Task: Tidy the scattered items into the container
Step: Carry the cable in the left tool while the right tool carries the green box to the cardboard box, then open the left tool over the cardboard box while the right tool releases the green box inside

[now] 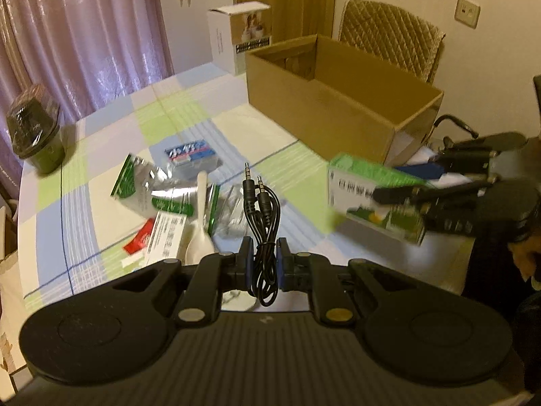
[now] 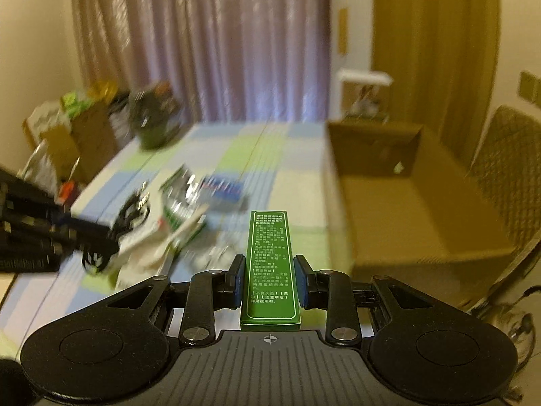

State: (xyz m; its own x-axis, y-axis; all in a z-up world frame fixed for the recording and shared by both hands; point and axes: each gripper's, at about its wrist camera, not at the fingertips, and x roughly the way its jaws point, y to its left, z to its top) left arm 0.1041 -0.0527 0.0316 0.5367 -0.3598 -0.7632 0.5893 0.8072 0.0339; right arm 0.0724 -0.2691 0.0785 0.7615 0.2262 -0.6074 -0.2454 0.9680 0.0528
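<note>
green box (image 2: 269, 264) | white Chinese print, too small to read

Right view motion-blurred: pile (image 2: 175, 223) unreadable; cardboard box (image 2: 405, 203) interior partly hidden by walls.

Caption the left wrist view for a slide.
Left gripper pinches a coiled black audio cable while the right gripper carries a green box toward the cardboard box.
</note>
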